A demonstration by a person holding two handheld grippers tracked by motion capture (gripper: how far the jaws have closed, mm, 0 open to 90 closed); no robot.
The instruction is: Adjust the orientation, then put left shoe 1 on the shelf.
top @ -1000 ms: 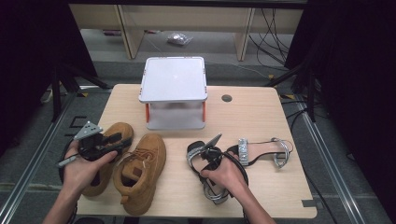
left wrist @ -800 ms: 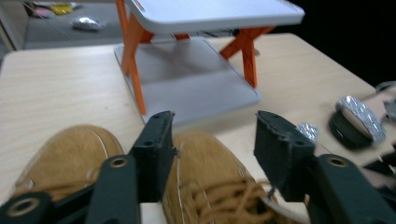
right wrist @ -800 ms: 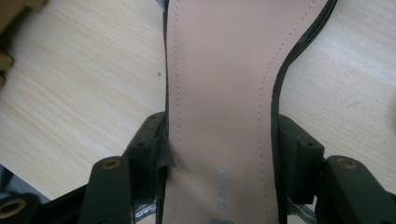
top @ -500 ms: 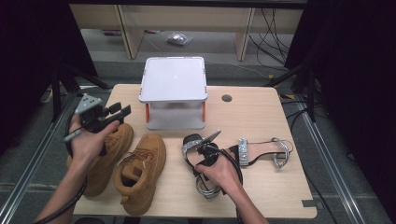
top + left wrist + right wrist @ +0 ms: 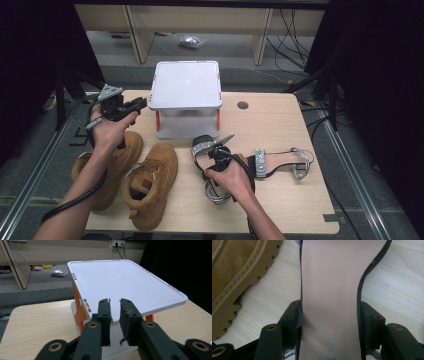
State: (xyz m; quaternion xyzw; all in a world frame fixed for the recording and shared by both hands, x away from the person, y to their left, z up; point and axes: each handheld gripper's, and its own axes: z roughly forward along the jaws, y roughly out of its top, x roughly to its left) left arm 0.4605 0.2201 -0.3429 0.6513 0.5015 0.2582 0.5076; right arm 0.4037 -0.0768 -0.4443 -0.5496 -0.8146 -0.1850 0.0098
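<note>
My left gripper [image 5: 136, 104] [image 5: 115, 302] hangs in the air by the left edge of the white stand [image 5: 186, 85] [image 5: 125, 282] and points at it. Its jaws have just been closing; a narrow gap is left and nothing is between them. My right gripper [image 5: 220, 150] [image 5: 331, 307] is low over the table, shut across the narrow waist of a black sandal [image 5: 204, 146] [image 5: 329, 272] with a pink insole. The second sandal [image 5: 280, 162] lies flat to its right. Two tan boots [image 5: 155, 180] [image 5: 116, 157] lie at the front left, one of them beside the held sandal [image 5: 234, 270].
The stand has orange legs and sits at the back middle of the wooden table [image 5: 280, 125]. A round cable hole [image 5: 243, 105] lies right of it. A plastic bag [image 5: 191, 41] is on the floor beyond. The table's left edge is close to my left forearm.
My left gripper has left the left boot, risen and moved away toward the stand's left edge, and its jaws have narrowed. The right gripper keeps its hold on the sandal in place.
</note>
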